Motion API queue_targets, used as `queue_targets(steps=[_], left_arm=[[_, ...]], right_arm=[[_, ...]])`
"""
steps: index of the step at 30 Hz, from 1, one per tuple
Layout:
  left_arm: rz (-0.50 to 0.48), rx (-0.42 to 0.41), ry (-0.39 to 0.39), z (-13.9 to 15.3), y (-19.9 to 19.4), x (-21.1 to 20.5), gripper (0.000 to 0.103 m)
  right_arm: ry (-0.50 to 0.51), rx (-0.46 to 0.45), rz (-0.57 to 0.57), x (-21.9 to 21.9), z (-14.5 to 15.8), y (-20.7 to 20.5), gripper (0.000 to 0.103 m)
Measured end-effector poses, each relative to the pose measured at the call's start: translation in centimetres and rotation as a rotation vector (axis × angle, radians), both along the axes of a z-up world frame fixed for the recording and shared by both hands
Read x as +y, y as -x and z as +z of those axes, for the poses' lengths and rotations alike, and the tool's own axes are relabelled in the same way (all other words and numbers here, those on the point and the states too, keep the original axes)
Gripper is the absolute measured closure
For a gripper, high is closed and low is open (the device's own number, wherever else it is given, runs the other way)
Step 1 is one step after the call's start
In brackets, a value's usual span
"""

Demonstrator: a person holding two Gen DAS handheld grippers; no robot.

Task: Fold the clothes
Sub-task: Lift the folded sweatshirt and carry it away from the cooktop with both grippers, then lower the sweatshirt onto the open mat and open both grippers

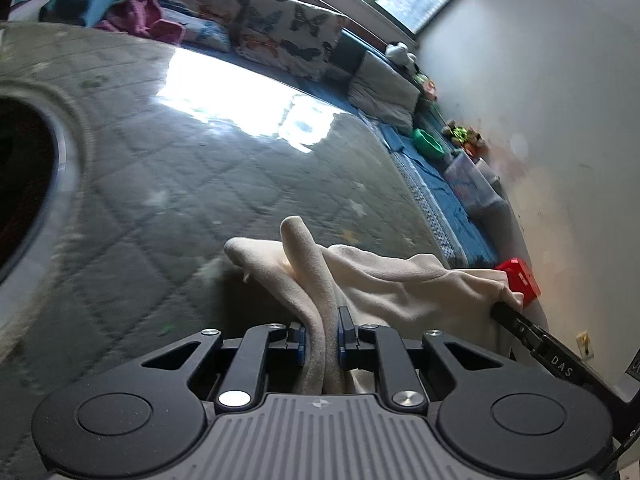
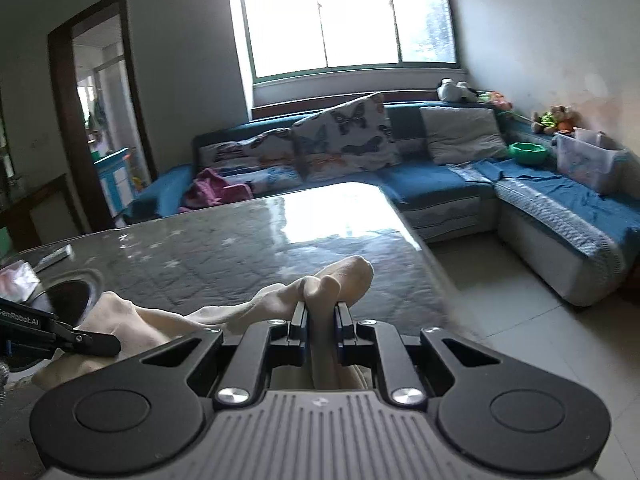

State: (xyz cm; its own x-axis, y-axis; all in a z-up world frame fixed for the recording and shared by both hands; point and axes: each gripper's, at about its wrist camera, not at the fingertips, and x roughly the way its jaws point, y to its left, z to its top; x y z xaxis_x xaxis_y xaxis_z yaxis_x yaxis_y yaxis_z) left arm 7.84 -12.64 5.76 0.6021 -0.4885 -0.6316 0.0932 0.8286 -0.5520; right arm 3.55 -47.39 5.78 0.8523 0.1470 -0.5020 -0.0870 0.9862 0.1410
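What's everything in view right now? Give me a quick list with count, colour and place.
Garment: one, cream, held up over the table between both grippers.
Table: one, grey quilted cover under a glossy top, in front.
Sofa: one, blue, L-shaped, under the window and along the wall.
Butterfly cushions: at least two, white print, on the sofa back.
Grey pillow: one, sofa corner.
Pink cloth: one, sofa's far-left seat.
Green bowl: one, on the sofa.
Clear bin: one, on the sofa.
Left gripper: black, shut on the garment.
Right gripper: black, shut on the garment.
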Motion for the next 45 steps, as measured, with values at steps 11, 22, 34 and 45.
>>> queue_targets(steps=[11,22,34,45], left_arm=[[-0.054,-0.014,-0.075,0.4,-1.6,-4.5,0.088],[-0.085,0.003,-0.124,-0.3,-2.4,-6.0,0.087],[-0.108,0.034,-0.164,-1.3,-2.3,-6.1,0.087],[-0.133,0.023,-0.190,-1.3,-2.1,-5.7,0.082]], right_arm=[[0.014,0.004,-0.055,-2.6,-0.8,-0.5,0.091],[0.017,0.046,-0.090,-4.0,-2.5,-1.0,0.091],[0.028,0.113,-0.111,-4.7,-4.5,-1.7,0.090],[0.054,0.155,-0.115,-4.6,-5.5,-1.7,0.081]])
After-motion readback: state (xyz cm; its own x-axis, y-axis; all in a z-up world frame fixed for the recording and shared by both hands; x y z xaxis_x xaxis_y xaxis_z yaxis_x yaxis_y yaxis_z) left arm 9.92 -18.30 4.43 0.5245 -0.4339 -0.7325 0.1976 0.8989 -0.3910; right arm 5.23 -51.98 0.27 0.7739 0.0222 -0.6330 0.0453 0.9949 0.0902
